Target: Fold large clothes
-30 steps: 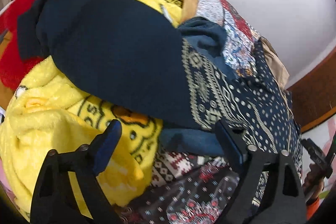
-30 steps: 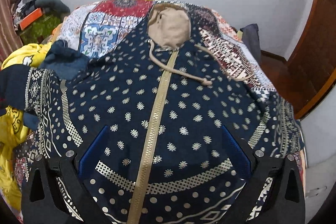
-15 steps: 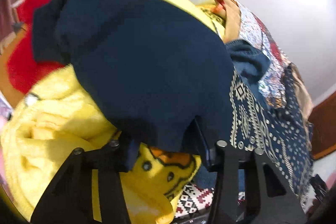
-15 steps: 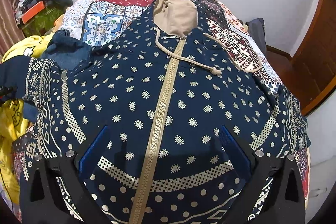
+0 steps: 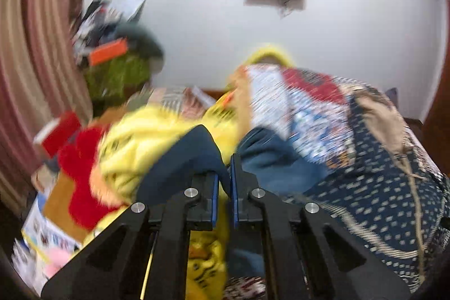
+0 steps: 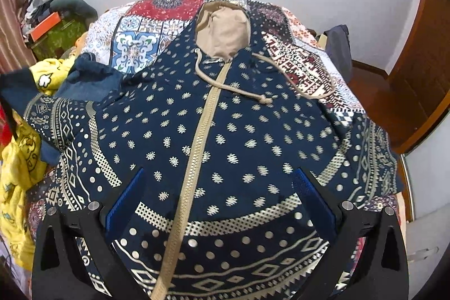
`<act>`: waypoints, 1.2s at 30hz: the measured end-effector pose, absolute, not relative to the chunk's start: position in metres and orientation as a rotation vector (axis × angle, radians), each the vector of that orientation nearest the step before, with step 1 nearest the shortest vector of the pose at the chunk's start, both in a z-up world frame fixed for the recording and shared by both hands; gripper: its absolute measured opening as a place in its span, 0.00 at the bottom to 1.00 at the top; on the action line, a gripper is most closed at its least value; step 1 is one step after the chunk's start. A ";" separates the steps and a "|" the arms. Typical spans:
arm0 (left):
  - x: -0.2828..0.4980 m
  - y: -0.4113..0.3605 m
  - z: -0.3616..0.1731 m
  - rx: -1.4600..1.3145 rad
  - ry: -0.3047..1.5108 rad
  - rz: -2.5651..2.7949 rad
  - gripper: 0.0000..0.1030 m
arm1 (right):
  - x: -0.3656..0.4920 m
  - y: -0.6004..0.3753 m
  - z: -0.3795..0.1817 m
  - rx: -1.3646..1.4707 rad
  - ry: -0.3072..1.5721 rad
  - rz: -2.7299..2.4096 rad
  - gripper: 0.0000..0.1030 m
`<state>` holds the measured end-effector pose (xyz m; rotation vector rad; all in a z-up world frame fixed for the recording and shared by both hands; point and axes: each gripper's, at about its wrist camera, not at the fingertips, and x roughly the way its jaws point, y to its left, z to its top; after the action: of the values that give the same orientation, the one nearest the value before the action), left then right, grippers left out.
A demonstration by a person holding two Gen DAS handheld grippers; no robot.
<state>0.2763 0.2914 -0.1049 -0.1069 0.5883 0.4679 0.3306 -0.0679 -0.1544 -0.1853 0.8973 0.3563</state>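
A navy hoodie (image 6: 230, 137) with cream dots, a beige zipper and a beige-lined hood lies face up on a patchwork bedspread (image 6: 140, 41). Its drawstrings trail across the chest. My right gripper (image 6: 222, 193) is open and hovers over the hoodie's lower front. My left gripper (image 5: 223, 187) is shut on the plain navy cuff of the hoodie's left sleeve (image 5: 194, 153) and holds it lifted over a yellow blanket. The sleeve also shows at the left edge of the right wrist view (image 6: 42, 114). The left wrist view is blurred by motion.
A yellow cartoon blanket (image 5: 140, 142) and a red fluffy item (image 5: 81, 176) are heaped left of the bed. Cluttered boxes and clothes (image 5: 112, 61) stand at the back left by a striped curtain. A wooden door (image 6: 422, 69) is on the right.
My left gripper has closed on the navy sleeve cuff and swung up and round, lifting the sleeve. My right gripper stays open and has drifted slightly closer over the hoodie.
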 end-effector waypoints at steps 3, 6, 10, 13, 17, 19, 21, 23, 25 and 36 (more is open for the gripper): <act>0.285 0.257 -0.079 -0.072 0.550 0.372 0.05 | 0.328 -0.077 -0.149 -0.179 0.886 0.356 0.99; 0.301 0.210 -0.063 -0.047 0.529 0.257 0.04 | 0.326 -0.088 -0.142 -0.175 0.869 0.353 0.99; 0.324 0.154 -0.060 -0.023 0.550 0.121 0.04 | 0.324 -0.103 -0.137 -0.169 0.855 0.350 0.99; 0.343 0.111 -0.073 0.010 0.594 0.040 0.04 | 0.321 -0.114 -0.136 -0.171 0.848 0.347 0.99; 0.362 0.056 -0.111 0.053 0.706 -0.062 0.04 | 0.320 -0.128 -0.139 -0.171 0.850 0.344 0.99; 0.367 0.034 -0.132 0.065 0.770 -0.100 0.04 | 0.319 -0.135 -0.142 -0.169 0.859 0.348 0.99; 0.373 0.016 -0.157 0.081 0.841 -0.132 0.04 | 0.318 -0.141 -0.145 -0.171 0.867 0.350 0.99; 0.375 0.001 -0.181 0.105 0.907 -0.160 0.04 | 0.318 -0.145 -0.148 -0.175 0.876 0.350 0.99; 0.375 -0.010 -0.200 0.123 0.961 -0.187 0.04 | 0.317 -0.148 -0.151 -0.179 0.885 0.349 0.99; 0.355 -0.013 -0.231 0.065 1.105 -0.255 0.43 | 0.308 -0.142 -0.140 -0.226 0.875 0.359 0.99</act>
<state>0.3554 -0.0127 -0.2314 0.0651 1.1045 -0.2553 0.3079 -0.1422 -0.1398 -0.2263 0.8753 0.3592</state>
